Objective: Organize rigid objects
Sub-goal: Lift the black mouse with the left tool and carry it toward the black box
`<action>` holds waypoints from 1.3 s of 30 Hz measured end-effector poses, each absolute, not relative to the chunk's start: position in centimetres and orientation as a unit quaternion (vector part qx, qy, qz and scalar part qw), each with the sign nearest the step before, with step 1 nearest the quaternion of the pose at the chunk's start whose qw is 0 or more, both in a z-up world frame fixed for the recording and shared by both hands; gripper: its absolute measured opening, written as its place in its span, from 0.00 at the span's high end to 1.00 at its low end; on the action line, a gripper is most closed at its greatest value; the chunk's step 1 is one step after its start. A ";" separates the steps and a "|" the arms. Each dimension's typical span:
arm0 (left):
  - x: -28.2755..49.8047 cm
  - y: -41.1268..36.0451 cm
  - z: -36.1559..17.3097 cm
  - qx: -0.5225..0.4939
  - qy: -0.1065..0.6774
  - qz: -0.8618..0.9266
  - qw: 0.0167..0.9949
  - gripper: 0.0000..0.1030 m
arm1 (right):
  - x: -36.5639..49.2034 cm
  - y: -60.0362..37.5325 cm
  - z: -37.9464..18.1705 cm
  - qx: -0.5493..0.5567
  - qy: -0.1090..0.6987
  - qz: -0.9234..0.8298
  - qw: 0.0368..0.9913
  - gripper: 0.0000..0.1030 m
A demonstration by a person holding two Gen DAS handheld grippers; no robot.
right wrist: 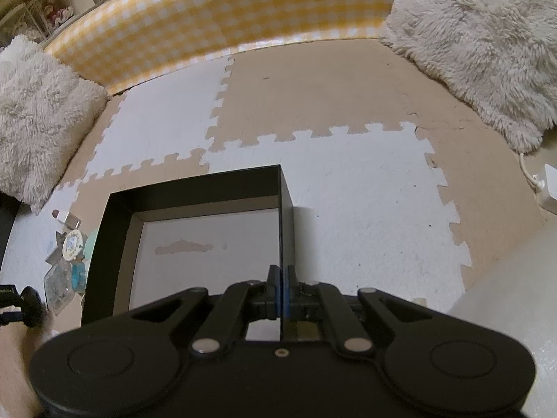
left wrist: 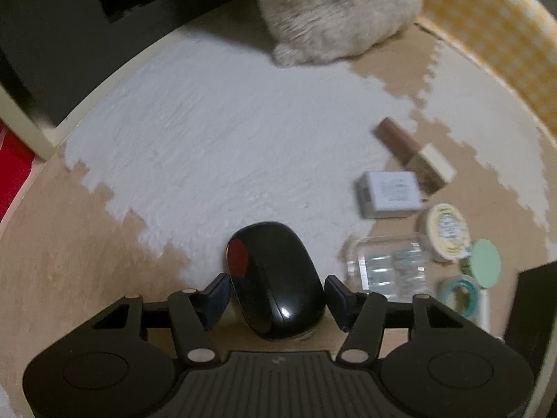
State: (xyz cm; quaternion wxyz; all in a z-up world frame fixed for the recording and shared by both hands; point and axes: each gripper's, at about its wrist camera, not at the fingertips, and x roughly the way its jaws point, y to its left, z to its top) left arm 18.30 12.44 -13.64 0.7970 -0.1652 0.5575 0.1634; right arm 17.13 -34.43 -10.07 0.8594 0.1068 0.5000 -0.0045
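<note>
Black mouse [left wrist: 275,278] between spread pads of down-tilted left tool [left wrist: 276,291]; right tool [right wrist: 281,291] pinching box wall [right wrist: 283,209]

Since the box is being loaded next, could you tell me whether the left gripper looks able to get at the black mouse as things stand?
Probably yes: the left gripper already straddles the black mouse, one finger on each side, nothing between them.

Interlocking foam floor mats [right wrist: 365,188] in white and tan are lying underfoot. A yellow checked fabric wall [right wrist: 222,10] is curving across twelve o'clock, with fluffy cream cushions [right wrist: 487,41] sitting at two and ten o'clock. A white plug block [right wrist: 548,186] on its cord is resting at three o'clock
</note>
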 end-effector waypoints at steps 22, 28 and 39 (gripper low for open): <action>17.0 10.7 -14.9 -0.114 0.592 0.174 0.779 0.42 | 17.0 -34.4 -10.4 0.103 0.507 -0.004 0.856 0.97; 17.1 11.2 -15.0 -0.133 0.592 0.180 0.774 0.46 | 17.2 -34.0 -10.3 0.099 0.508 -0.006 0.856 0.97; 16.2 7.5 -11.1 -0.120 0.541 0.089 0.828 0.46 | 17.4 -34.2 -10.3 0.100 0.510 -0.002 0.854 0.98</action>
